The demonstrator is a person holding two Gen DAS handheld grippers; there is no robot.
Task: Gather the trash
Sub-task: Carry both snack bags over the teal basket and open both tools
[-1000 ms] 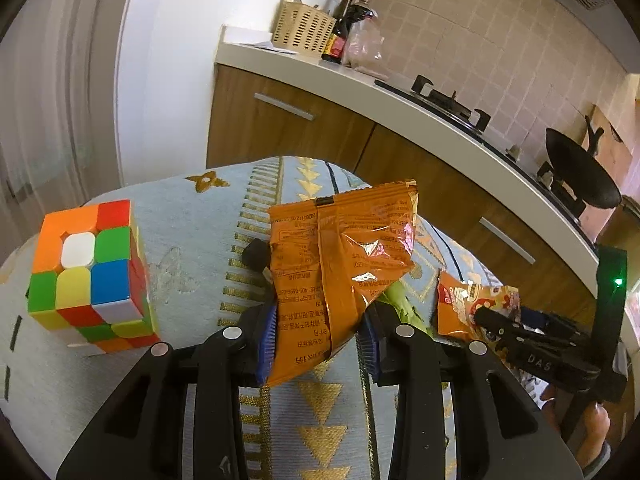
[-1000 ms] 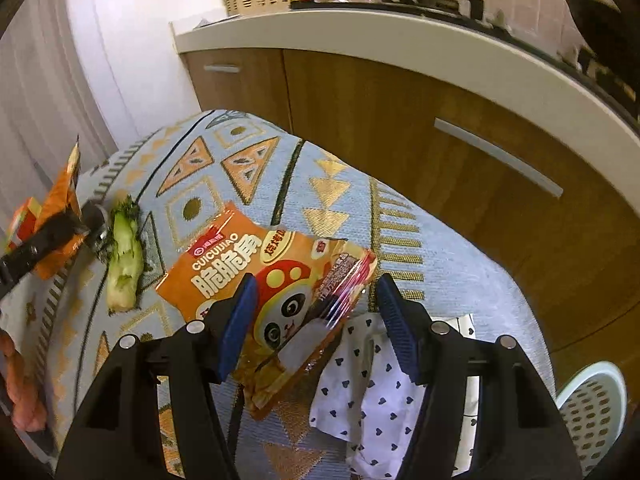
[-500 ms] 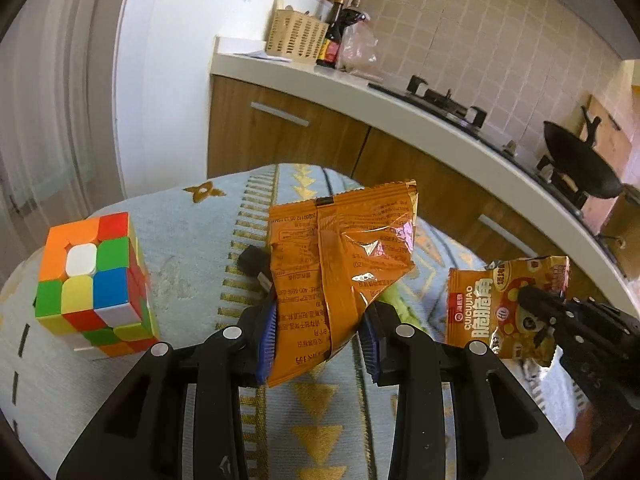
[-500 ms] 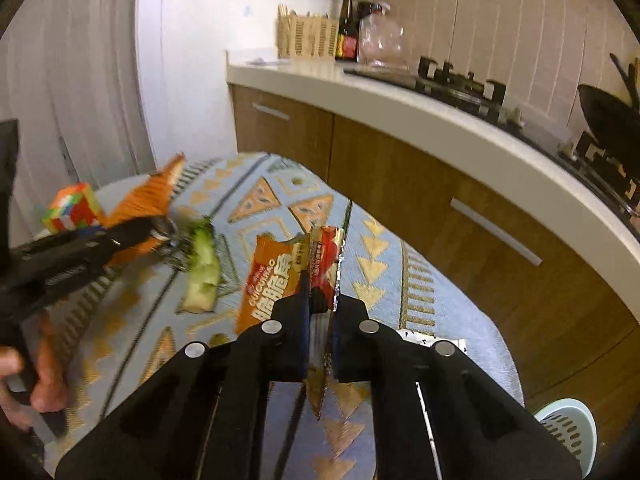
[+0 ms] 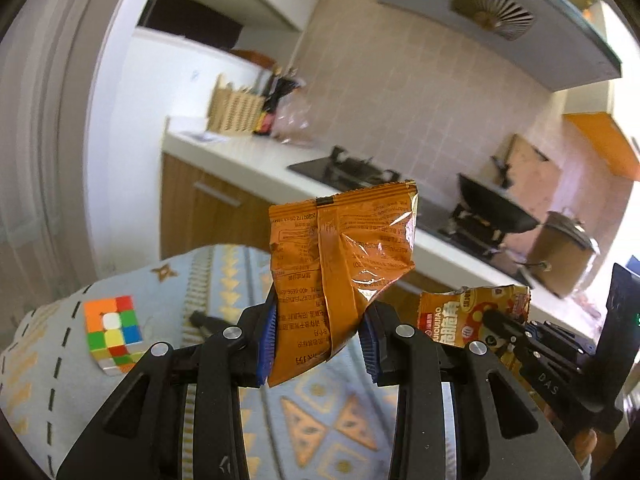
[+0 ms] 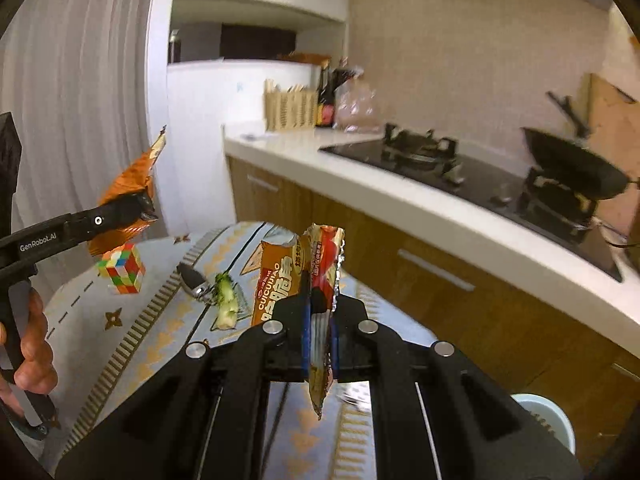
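Orange foil, two wrappers in all, one per gripper, both held in the air above the table. Left gripper (image 5: 318, 338) is clamped on the plain orange wrapper (image 5: 344, 268), blue pads pressing its lower half, its printed back facing the camera and its sealed top edge pointing up. Right gripper (image 6: 320, 334) is pinched together on the panda snack wrapper (image 6: 298, 276), which is folded edge-on between the pads, its tail hanging below the jaws. In the left wrist view that second wrapper shows low at the right, level with the first. One patterned tablecloth (image 6: 160, 320) covers the table below. On it, counted: one colour cube (image 6: 122, 268) at the far left, one green vegetable scrap (image 6: 225, 300) near the middle, and one dark shiny object (image 6: 194, 280) just left of the scrap, possibly a spoon, too blurred to confirm. One pale basket rim (image 6: 550, 422) shows on the floor at near right. One black wok (image 6: 572, 168) sits on the stove.
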